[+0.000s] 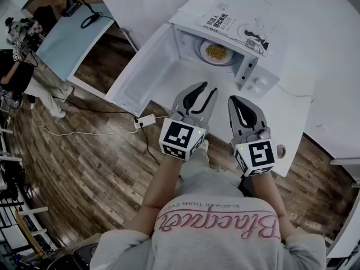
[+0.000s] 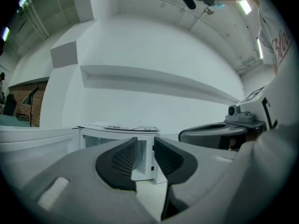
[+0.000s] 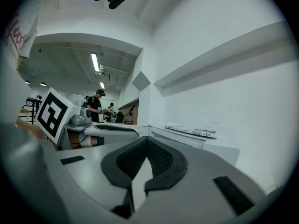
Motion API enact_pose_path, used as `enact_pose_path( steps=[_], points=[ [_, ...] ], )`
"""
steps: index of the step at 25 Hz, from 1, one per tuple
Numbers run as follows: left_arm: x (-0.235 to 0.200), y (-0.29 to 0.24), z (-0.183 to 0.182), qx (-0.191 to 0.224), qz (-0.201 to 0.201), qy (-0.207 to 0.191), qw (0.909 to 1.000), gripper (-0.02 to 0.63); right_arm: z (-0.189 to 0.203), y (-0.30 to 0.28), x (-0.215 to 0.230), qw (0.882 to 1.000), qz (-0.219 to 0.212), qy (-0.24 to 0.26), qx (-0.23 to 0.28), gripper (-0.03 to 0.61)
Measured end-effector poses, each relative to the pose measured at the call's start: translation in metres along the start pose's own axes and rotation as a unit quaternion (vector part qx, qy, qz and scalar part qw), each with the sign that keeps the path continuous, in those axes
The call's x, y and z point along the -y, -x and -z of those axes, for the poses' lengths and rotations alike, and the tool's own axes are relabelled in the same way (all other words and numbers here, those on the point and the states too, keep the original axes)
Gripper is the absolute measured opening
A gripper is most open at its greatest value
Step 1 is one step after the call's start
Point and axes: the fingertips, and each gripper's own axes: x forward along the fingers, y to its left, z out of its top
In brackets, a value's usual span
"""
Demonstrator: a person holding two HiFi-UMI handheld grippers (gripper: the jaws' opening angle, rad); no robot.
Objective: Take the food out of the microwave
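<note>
Yellow crumbly food lies on a round white plate inside the white box-shaped microwave, in the upper middle of the head view. The microwave's white door hangs swung wide toward the left of the frame, leaving the cavity uncovered. A white printed booklet lies flat on the microwave's roof. The microwave stands on a white tabletop, with dark wooden plank floor at the lower left and a small white power strip on the floor just below the door's near corner. The grey left gripper points at the cavity from the centre of the frame, short of the plate and clear of it. In the left gripper view its ribbed dark pads are spread with a clear gap, and nothing but the distant microwave shows through. The grey right gripper sits just right of the left, also aimed at the microwave. In the right gripper view its pad tips are pressed together with nothing pinched. Each gripper carries a black-and-white marker cube near the person's wrists.
</note>
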Motion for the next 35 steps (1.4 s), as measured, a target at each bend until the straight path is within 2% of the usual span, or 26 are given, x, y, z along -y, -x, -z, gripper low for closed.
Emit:
enact_pose_path(
  steps=[1, 4, 10, 18, 21, 24, 27, 35],
  points=[
    [-0.006, -0.006, 0.001, 0.000, 0.000, 0.002, 1.0000, 0.097, -0.001, -0.007, 0.004, 1.000, 0.002, 0.002, 0.000, 0.011],
    [-0.022, -0.023, 0.005, 0.000, -0.002, 0.006, 1.0000, 0.158, -0.001, -0.024, 0.013, 1.000, 0.007, 0.005, -0.002, 0.011],
    [-0.057, -0.051, 0.023, -0.003, -0.012, 0.053, 0.9985, 0.158, 0.010, -0.051, 0.028, 1.000, 0.023, 0.002, -0.014, 0.011],
    [-0.091, -0.081, 0.068, -0.056, -0.021, 0.110, 0.9921, 0.160, 0.033, -0.086, 0.039, 0.999, 0.034, -0.008, -0.032, 0.011],
    [-0.103, -0.095, 0.087, -0.073, -0.026, 0.137, 0.9875, 0.203, 0.044, -0.100, 0.043, 0.999, 0.034, -0.012, -0.038, 0.011],
    [-0.117, -0.108, 0.110, -0.098, -0.045, 0.152, 0.9824, 0.212, 0.055, -0.112, 0.048, 0.998, 0.032, -0.015, -0.047, 0.011],
    [-0.128, -0.123, 0.134, -0.124, -0.055, 0.204, 0.9697, 0.212, 0.067, -0.123, 0.054, 0.998, 0.032, -0.018, -0.057, 0.011],
    [-0.150, -0.156, 0.187, -0.175, -0.086, 0.338, 0.9206, 0.232, 0.094, -0.139, 0.071, 0.995, 0.037, -0.035, -0.087, 0.011]
  ],
)
